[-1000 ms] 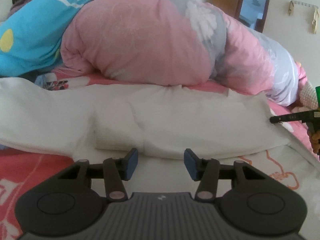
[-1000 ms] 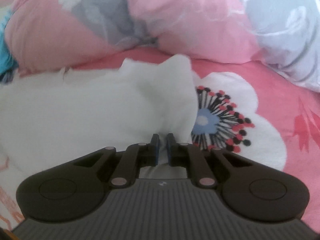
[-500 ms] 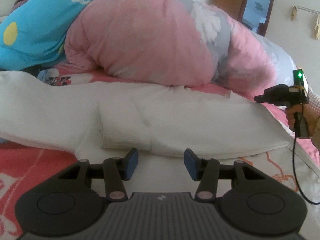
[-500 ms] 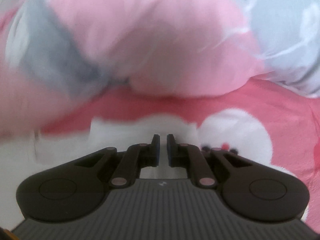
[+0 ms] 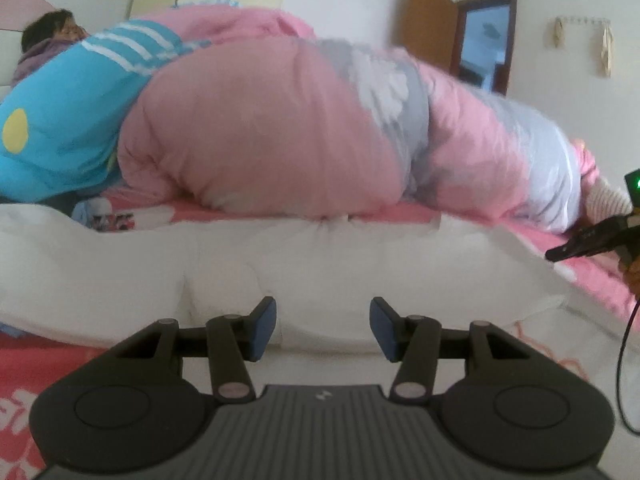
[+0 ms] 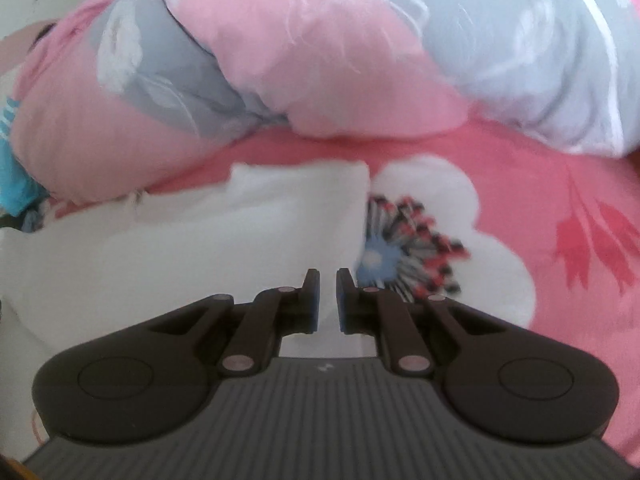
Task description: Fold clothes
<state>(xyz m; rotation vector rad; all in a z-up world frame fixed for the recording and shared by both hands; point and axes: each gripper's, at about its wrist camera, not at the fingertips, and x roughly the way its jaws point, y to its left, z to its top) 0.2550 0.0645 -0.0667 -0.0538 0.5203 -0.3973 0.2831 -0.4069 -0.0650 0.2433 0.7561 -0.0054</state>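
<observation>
**White garment spread on a flowered bed, both grippers empty**

A bulky pink-and-grey floral duvet is heaped across the far side of the pink flower-printed bedsheet, and in front of it lies the white cloth garment, spread wide with one layer doubled over along its near edge. Only the left wrist view takes in the room: a blue striped blanket at the left, a person lying behind it, a brown wooden door, and the right gripper reaching in from the right edge over the garment's end. Only the right wrist view shows that end squared off beside a large white printed flower, with bare sheet open to the right. The left gripper hovers at the near fold, its jaws parted and holding nothing. The right gripper's blue pads sit nearly together with only a narrow slit between them, no cloth caught there; a second ago the white fabric rose in a peak straight ahead of those fingertips, and it now lies flat.
</observation>
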